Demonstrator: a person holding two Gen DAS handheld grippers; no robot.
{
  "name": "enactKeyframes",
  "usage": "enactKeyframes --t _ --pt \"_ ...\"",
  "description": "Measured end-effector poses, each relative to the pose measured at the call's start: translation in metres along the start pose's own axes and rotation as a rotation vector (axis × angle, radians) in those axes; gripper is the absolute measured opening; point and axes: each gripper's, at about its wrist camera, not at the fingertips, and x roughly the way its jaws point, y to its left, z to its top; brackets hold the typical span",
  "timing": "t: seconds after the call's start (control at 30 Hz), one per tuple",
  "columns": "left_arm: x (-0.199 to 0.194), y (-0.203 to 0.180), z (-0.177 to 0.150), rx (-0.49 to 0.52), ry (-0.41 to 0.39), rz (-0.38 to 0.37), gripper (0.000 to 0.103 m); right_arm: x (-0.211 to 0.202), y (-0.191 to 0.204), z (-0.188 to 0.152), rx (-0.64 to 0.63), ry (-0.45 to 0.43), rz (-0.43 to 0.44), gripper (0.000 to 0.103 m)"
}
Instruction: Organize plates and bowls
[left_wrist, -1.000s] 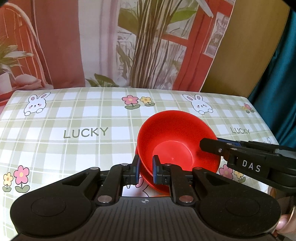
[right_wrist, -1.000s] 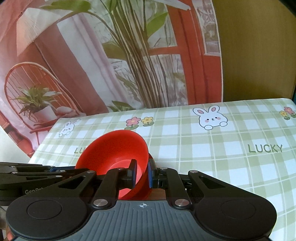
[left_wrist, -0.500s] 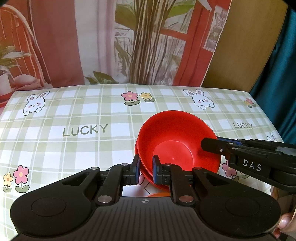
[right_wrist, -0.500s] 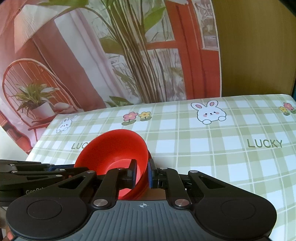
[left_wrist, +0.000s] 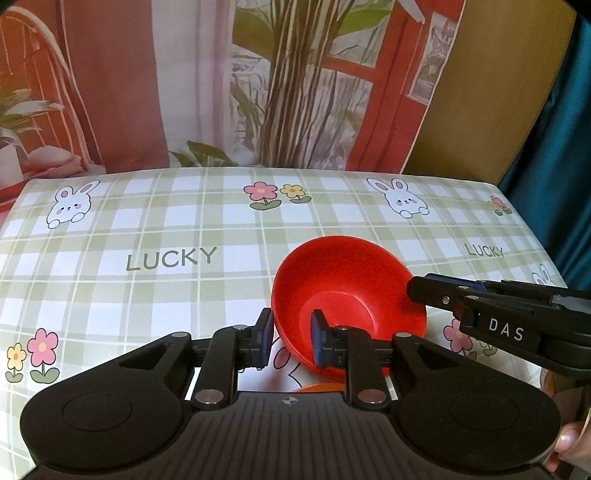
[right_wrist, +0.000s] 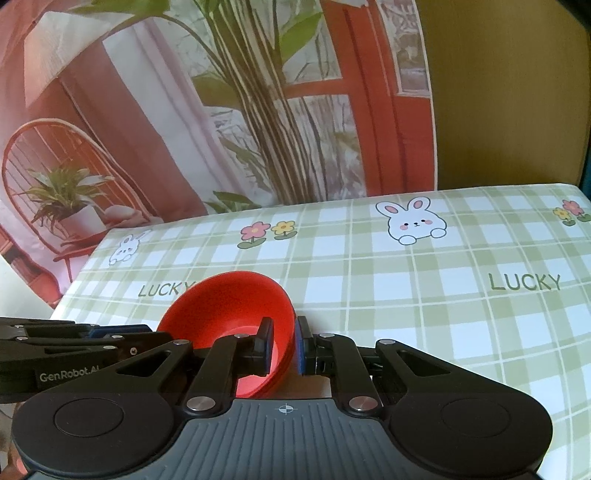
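A red bowl (left_wrist: 347, 288) is held over the checked tablecloth (left_wrist: 147, 258), tilted. My left gripper (left_wrist: 290, 338) is shut on its near left rim, one pad inside and one outside. My right gripper (right_wrist: 284, 345) is shut on the bowl's (right_wrist: 229, 306) right rim; its fingers (left_wrist: 443, 293) show at the right of the left wrist view. A second red rim seems nested under the bowl. A sliver of an orange dish (left_wrist: 317, 387) shows just below the bowl, mostly hidden by my left gripper.
The table's far edge meets a printed backdrop (left_wrist: 295, 92) with plants and a red window. A teal curtain (left_wrist: 561, 129) hangs past the right edge. The left gripper's fingers (right_wrist: 74, 336) reach in at the left of the right wrist view.
Both grippers have lifted the red bowl a little and drawn it back toward me; the table looks lower and farther. The orange dish edge has come into view beneath.
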Motion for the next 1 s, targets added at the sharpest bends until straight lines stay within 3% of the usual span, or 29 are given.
enactKeyframes --t 1.0 --pt "0.028 0.007 -0.003 -0.073 0.022 -0.018 0.020 0.022 -0.007 -0.007 0.065 0.051 0.044 0.011"
